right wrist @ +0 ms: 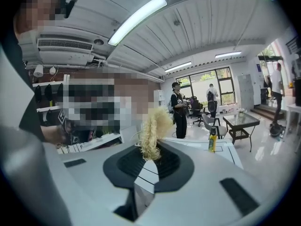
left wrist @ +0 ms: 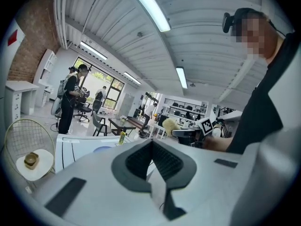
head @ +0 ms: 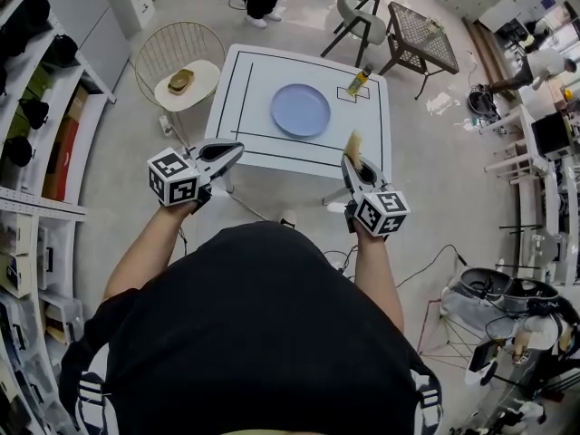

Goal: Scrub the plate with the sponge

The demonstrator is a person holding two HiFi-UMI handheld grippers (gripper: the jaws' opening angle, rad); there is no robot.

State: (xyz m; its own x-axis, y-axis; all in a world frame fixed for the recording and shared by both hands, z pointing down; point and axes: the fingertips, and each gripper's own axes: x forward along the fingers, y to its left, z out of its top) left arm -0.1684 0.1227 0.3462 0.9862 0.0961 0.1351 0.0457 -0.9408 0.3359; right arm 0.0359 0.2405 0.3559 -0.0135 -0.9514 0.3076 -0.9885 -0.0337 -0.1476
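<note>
Person: a black top [head: 258, 333] fills the near part of the head view. Each hand holds one gripper out in front of the body.
Left gripper [head: 233, 151]: its two jaws are closed tight together and there is nothing between them. The tips point ahead and a bit to the right gripper's side.
Right gripper [head: 353, 167]: its jaws are pinched on the sponge. It is held level with the left gripper, well apart from it.
Sponge [head: 353, 145]: it is yellow and looks fluffy. It sticks up out of the right gripper's tips. It hangs in the air just before the near edge of the table, touching nothing else.
Table [head: 258, 71]: it is white with black lines drawn on it. It stands just ahead of both grippers.
Plate [head: 300, 110]: it is light blue and round. It lies flat on the table, ahead of the grippers and between them, a little closer to the right one. It is well apart from the sponge.
Bottle [head: 359, 81]: it is small and yellow. It stands past the plate, straight ahead of the right gripper, in a box drawn on the table.
Round stand [head: 188, 84]: it is ahead of the left gripper, beside the table. A small brown thing [head: 180, 82] sits on it.
Far away: a chair [head: 361, 14] and a glass table [head: 421, 36] stand past the white table.
</note>
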